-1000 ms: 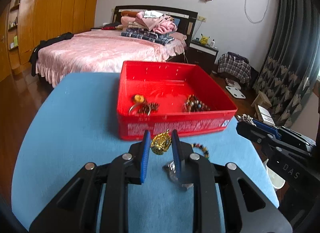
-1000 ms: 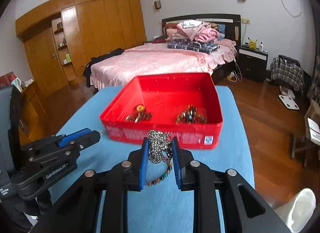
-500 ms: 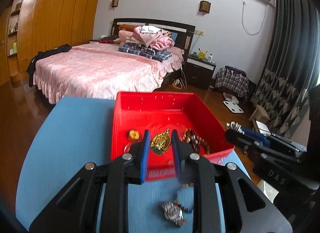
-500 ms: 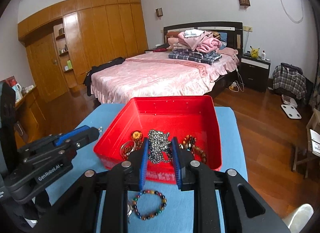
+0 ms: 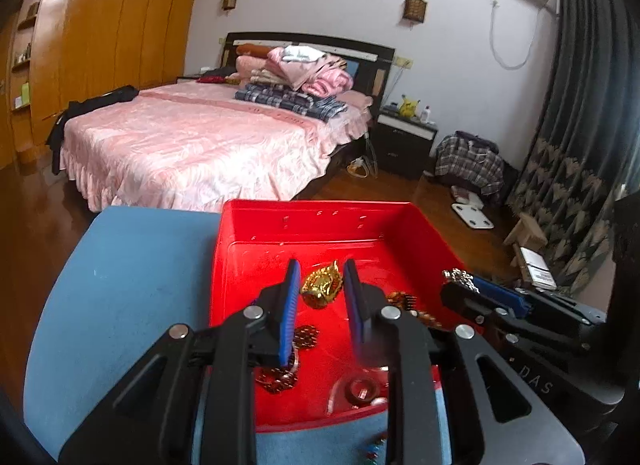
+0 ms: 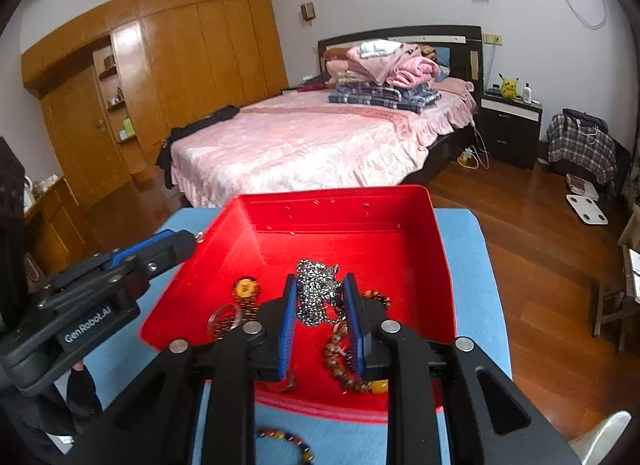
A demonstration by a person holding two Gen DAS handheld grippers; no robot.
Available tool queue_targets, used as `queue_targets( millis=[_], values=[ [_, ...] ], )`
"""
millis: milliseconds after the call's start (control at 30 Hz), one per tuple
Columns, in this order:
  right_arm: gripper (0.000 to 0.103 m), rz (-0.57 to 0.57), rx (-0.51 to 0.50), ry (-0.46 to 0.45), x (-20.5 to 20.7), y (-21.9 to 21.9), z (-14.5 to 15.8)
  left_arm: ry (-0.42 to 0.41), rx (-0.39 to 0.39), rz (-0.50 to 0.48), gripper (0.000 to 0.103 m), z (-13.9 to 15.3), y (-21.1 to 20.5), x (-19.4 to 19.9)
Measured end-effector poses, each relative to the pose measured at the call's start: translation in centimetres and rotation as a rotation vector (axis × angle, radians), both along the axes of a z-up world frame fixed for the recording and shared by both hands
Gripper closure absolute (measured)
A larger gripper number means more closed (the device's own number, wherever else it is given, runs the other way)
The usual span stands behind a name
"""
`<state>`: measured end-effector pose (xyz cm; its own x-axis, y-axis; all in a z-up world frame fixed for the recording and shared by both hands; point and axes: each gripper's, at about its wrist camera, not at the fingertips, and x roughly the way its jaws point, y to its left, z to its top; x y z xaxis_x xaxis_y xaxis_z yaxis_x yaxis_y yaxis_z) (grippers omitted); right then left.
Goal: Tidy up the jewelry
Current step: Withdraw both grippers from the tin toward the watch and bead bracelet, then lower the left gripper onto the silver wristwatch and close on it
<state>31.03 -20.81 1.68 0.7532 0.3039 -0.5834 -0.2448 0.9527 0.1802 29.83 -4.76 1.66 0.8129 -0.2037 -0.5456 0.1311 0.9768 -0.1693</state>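
A red plastic tray [image 5: 320, 217] [image 6: 444, 265] sits on a blue table [image 5: 132, 277]. My left gripper [image 5: 320, 289] is shut on a gold pendant [image 5: 322, 288] and holds it over the tray's inside. My right gripper [image 6: 320, 295] is shut on a silver chain [image 6: 318, 293] and also hangs over the tray. The right gripper shows at the right of the left wrist view [image 5: 460, 279]; the left gripper shows at the left of the right wrist view [image 6: 192, 239]. Bead bracelets [image 6: 344, 365], a ring [image 5: 362, 389] and an amber bead [image 6: 246, 288] lie in the tray.
A multicoloured bead bracelet [image 6: 284, 441] lies on the table in front of the tray. Behind the table stand a pink bed [image 6: 312, 145], a wooden wardrobe [image 6: 180, 65] and a dark curtain [image 5: 580, 105]. A wooden floor lies to the right.
Both grippers have risen and moved forward from the table in front of the tray to over its inside, each still carrying its piece.
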Motion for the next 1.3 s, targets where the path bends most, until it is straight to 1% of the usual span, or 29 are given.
queue_targets(
  millis=[33,67,100,167,200,233,267,300,333,367,400,467,633,833,933,1000,1100,1233,1300],
  values=[
    [0.063,-0.005,-0.004,0.000,0.2,0.0,-0.1,0.006,0.002,0.003,0.068,-0.2,0.2,0.2],
    [0.059,-0.007,-0.006,-0.003,0.2,-0.1,-0.2,0.001,0.002,0.009,0.062,-0.2,0.3,0.1],
    [0.058,-0.012,-0.011,-0.009,0.2,-0.2,-0.2,-0.004,0.005,0.016,0.059,-0.3,0.5,0.0],
    [0.042,-0.031,-0.015,-0.015,0.1,-0.4,-0.3,0.000,0.005,0.026,0.057,-0.3,1.0,0.0],
    [0.041,-0.040,-0.014,-0.018,0.0,-0.6,-0.2,0.002,0.001,0.031,0.052,-0.2,1.1,-0.1],
    [0.038,-0.048,-0.012,-0.022,-0.2,-0.8,-0.2,0.001,-0.001,0.037,0.049,-0.2,1.3,-0.1],
    [0.031,-0.051,-0.011,-0.025,-0.3,-1.0,-0.1,-0.005,0.001,0.048,0.043,0.0,1.5,-0.4],
    [0.027,-0.058,-0.012,-0.030,-0.6,-1.0,0.0,-0.008,0.006,0.055,0.036,0.1,1.6,-0.6],
    [0.021,-0.070,-0.015,-0.039,-1.0,-1.2,0.1,-0.011,0.009,0.063,0.033,0.3,1.8,-1.0],
    [0.018,-0.078,-0.017,-0.047,-1.2,-1.3,0.3,-0.015,0.006,0.068,0.028,0.5,2.0,-1.3],
    [0.017,-0.084,-0.019,-0.054,-1.4,-1.4,0.5,-0.018,0.003,0.069,0.026,0.7,2.2,-1.6],
    [0.009,-0.099,-0.017,-0.067,-2.2,-1.7,0.9,-0.026,0.006,0.078,0.022,1.1,2.7,-2.3],
    [0.006,-0.140,0.013,-0.082,-4.5,-2.4,1.3,-0.025,0.023,0.091,0.020,1.5,3.7,-4.7],
    [0.006,-0.153,-0.012,-0.080,-7.6,-2.1,0.5,-0.002,0.051,0.086,0.018,0.7,3.6,-8.0],
    [0.006,-0.183,-0.014,-0.060,-8.9,-2.7,-0.3,0.032,0.071,0.087,0.018,-0.7,3.1,-9.5],
    [0.006,-0.194,0.010,-0.044,-9.6,-3.4,-1.0,0.056,0.070,0.081,0.018,-1.7,2.7,-10.2],
    [0.006,-0.201,0.040,-0.008,-10.5,-4.3,-2.0,0.098,0.091,0.078,0.018,-3.4,2.0,-10.8],
    [0.006,-0.210,0.051,0.022,-11.4,-4.9,-3.0,0.131,0.100,0.081,0.018,-4.9,1.1,-11.6],
    [0.006,-0.212,0.035,0.025,-11.8,-4.9,-3.2,0.150,0.098,0.078,0.018,-5.6,0.7,-12.0]
  ],
)
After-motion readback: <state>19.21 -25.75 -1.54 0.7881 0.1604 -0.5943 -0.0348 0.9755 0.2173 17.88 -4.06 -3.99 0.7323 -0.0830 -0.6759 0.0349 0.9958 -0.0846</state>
